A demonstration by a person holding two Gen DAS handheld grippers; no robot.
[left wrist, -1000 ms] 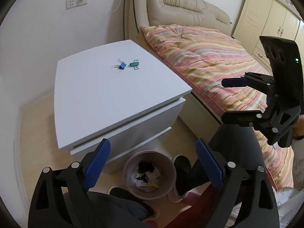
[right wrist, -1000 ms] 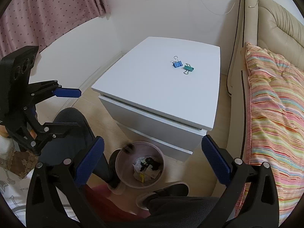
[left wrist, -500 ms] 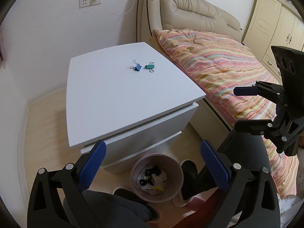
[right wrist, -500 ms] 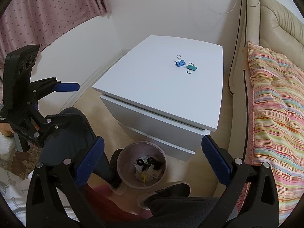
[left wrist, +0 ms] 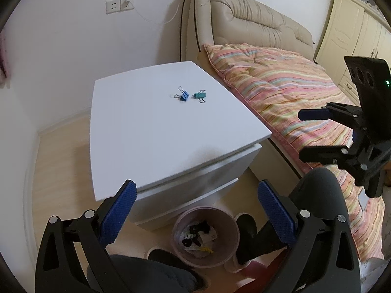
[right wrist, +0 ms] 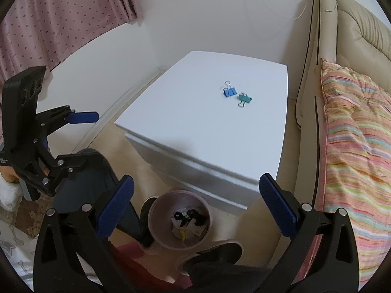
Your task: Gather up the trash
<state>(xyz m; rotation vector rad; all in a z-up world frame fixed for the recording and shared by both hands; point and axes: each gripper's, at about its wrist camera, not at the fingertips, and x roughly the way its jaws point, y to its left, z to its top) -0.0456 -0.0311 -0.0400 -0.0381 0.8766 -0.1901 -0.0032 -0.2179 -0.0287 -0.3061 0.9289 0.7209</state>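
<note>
Now, the trash: a small blue metal binder clip (left wrist: 183, 96) and a small teal metal binder clip (left wrist: 200, 95) lie just beside each other, apart, on the white square-topped nightstand (left wrist: 156, 131), well ahead of both your claws and far past their tips.
Blue clip: from your right claw's camera it (right wrist: 229, 90) sits ahead and slightly left of the teal one (right wrist: 244, 98); wire handles stick out from both.
Bin: the round pink plastic wastebasket (left wrist: 227, 222) stands on the floor against the nightstand's drawer front, below and between your left claw's fingers; crumpled paper, black bits and a yellow scrap lie inside it (right wrist: 156, 210).
Left claw: your left gripper (left wrist: 196, 210) is spread wide, blue pads far apart, nothing between them; it hovers short of the nightstand's near edge.
Right claw: your right gripper (right wrist: 195, 202) is likewise spread wide and empty, above the wastebasket and short of the nightstand's front.
Each in the other's view: the right claw (left wrist: 315, 131) shows to the left claw's right, the left claw (right wrist: 78, 136) to the right claw's left; both gape.
Surroundings: a striped pink quilt (left wrist: 288, 90) on a bed with a beige padded headboard (left wrist: 249, 24) lies to the right of your claws; your dark-trousered leg (left wrist: 320, 195) and a dark shoe (right wrist: 220, 254) are beneath them.
</note>
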